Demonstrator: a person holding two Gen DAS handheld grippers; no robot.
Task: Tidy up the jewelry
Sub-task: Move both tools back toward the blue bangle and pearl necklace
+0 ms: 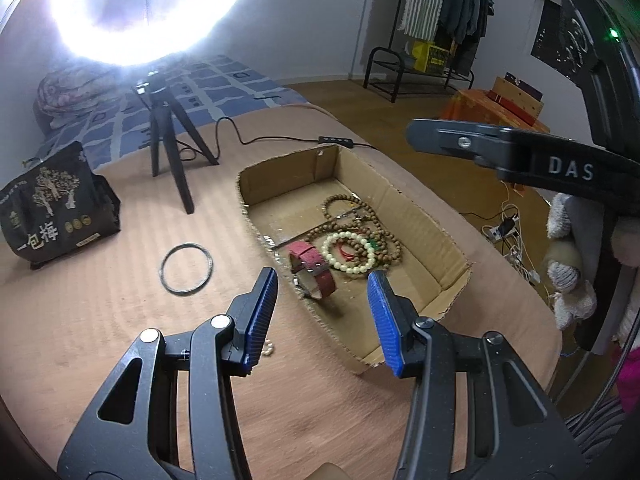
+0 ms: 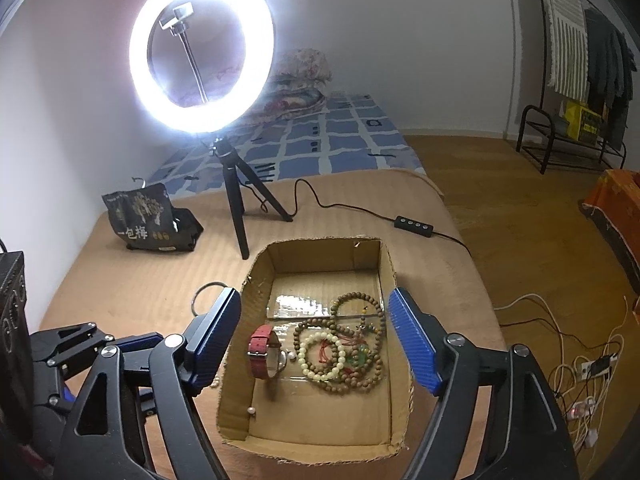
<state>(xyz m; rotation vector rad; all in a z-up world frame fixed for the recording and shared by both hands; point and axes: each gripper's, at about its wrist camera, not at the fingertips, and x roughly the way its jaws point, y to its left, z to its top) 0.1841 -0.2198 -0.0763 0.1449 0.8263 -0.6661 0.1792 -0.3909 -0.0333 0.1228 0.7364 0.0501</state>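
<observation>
We note the shallow open-topped brown cardboard box (image 2: pixel 386 276) at centre frame in the right wrist view, its long axis running from the lower edge up toward the lit white ring lamp on a black tripod (image 2: pixel 202 46). Inside it, the red-strapped wristwatch (image 2: pixel 262 350) stands on edge at the left, strap loop roughly upright, dial facing right; just beside it lies the pale cream bead bracelet (image 2: pixel 320 354), overlapping the heap of brown wooden bead strings (image 2: pixel 360 320) at right. A thin dark metal bangle (image 1: pixel 186 268) lies flat on the tan ribbed cloth (image 1: pixel 80 320) left of the box, apart from it. The left gripper (image 1: pixel 322 312) points down over the near left corner of the box, blue-padded fingers apart, nothing between them. The right gripper (image 2: pixel 314 340) tilts down over the box, fingers spread wide on either side of it, gripping nothing. In the left wrist view we read "DAS" on the right gripper's black body at right frame. The black snack pouch (image 1: pixel 52 208) at left shows "一包梅".
</observation>
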